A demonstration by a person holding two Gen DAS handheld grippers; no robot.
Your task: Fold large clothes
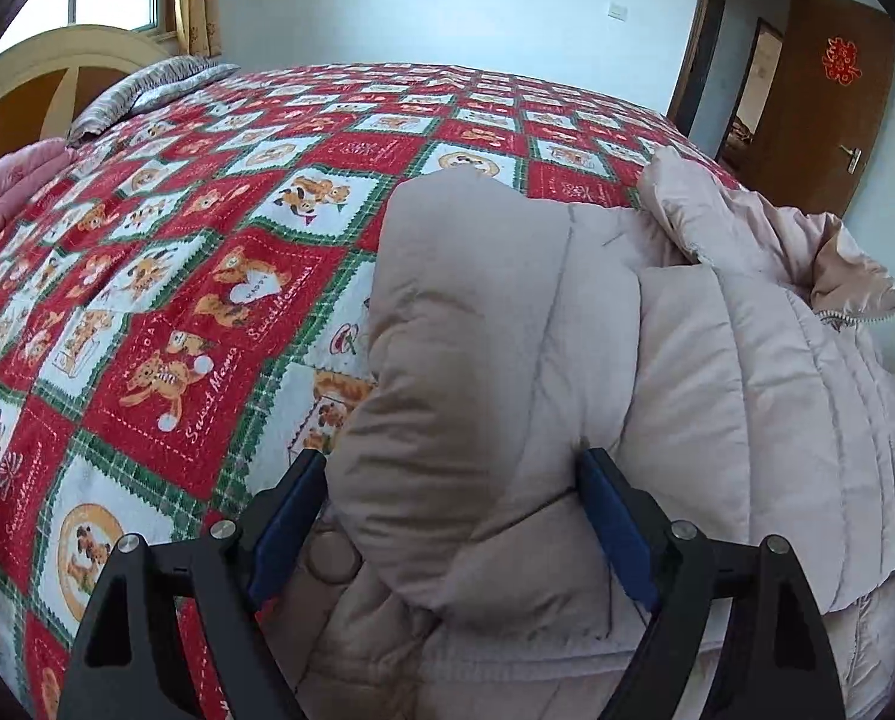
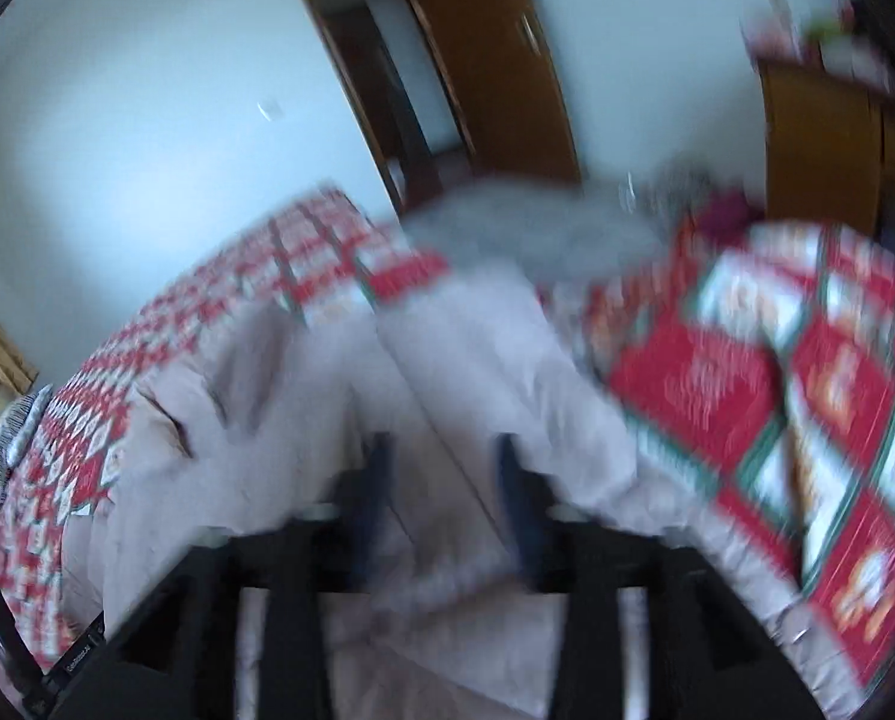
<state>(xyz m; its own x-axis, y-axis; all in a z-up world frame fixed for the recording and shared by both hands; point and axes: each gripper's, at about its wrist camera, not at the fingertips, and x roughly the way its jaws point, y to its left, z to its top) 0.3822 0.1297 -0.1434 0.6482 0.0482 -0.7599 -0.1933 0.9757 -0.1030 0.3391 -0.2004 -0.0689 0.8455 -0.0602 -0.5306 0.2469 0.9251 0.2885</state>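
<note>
Left gripper: black angular frame, blue finger pads, silver round screws. Right gripper: apparently identical, though blurred.

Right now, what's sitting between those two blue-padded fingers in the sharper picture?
A thick fold of the pale padded coat fills the gap of the left gripper, shown in the left wrist view.

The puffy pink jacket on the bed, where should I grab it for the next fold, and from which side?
Grip the jacket at the thick folded edge standing up between the left gripper's fingers, coming from the near side. That padded roll rises off the bedspread, so jaws can straddle it; the flat quilted panels probably offer no ridge to pinch.
</note>
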